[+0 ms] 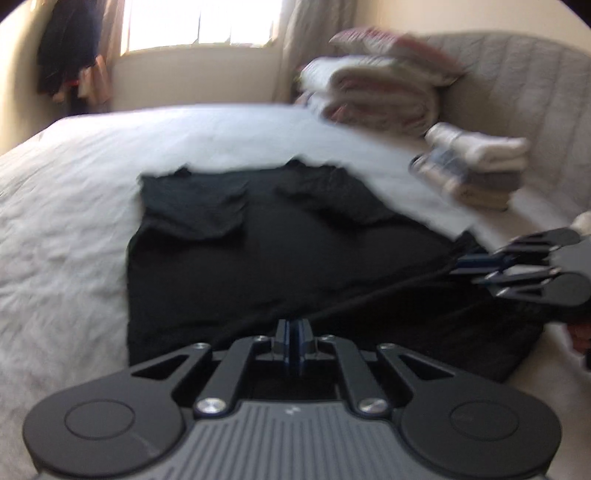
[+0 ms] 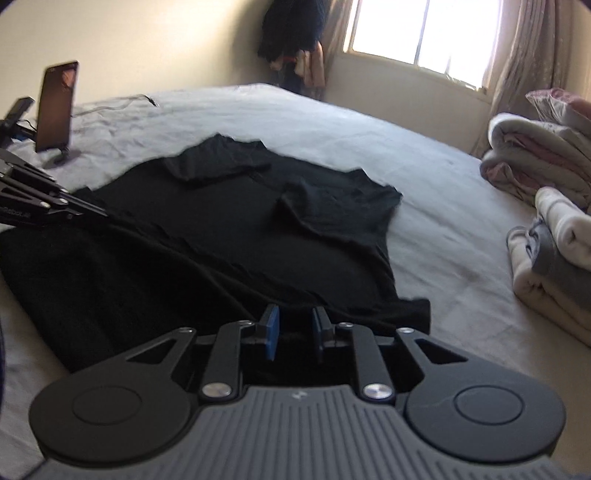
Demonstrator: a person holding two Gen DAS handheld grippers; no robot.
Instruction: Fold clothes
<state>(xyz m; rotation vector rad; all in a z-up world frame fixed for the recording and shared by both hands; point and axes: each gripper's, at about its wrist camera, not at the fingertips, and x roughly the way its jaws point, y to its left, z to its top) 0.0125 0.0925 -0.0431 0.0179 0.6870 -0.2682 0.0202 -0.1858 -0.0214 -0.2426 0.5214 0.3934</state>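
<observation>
Bed [image 1: 66, 206]: white crumpled cover, carrying every item listed below.
Shirt [image 1: 280, 258]: black, spread flat across the middle of the bed, both sleeves folded in over the body; its hem lies along the bed's near edge, lifted in a taut ridge between the two grippers.
Left gripper [image 1: 294, 332]: at the near edge of the bed; blue pads pressed together, with the hem ridge running into them, so it reads as clamped on the shirt, though the cloth between the pads is hard to make out.
Right gripper [image 2: 293, 332]: at the near edge, over the shirt's hem corner; fingers apart, blue pads [image 2: 272, 334] showing a gap. In the left view it looks closer to closed around the hem, so whether it grips cannot be told.
Folded stack [image 2: 554, 251]: white and grey pieces, right edge of the bed.
Blankets [image 2: 535, 155]: pink and white pile, far right corner.
Phone [image 2: 57, 107]: upright on a stand, left edge of the bed.
Window [image 2: 424, 33]: bright, beyond the far edge, curtains either side.
</observation>
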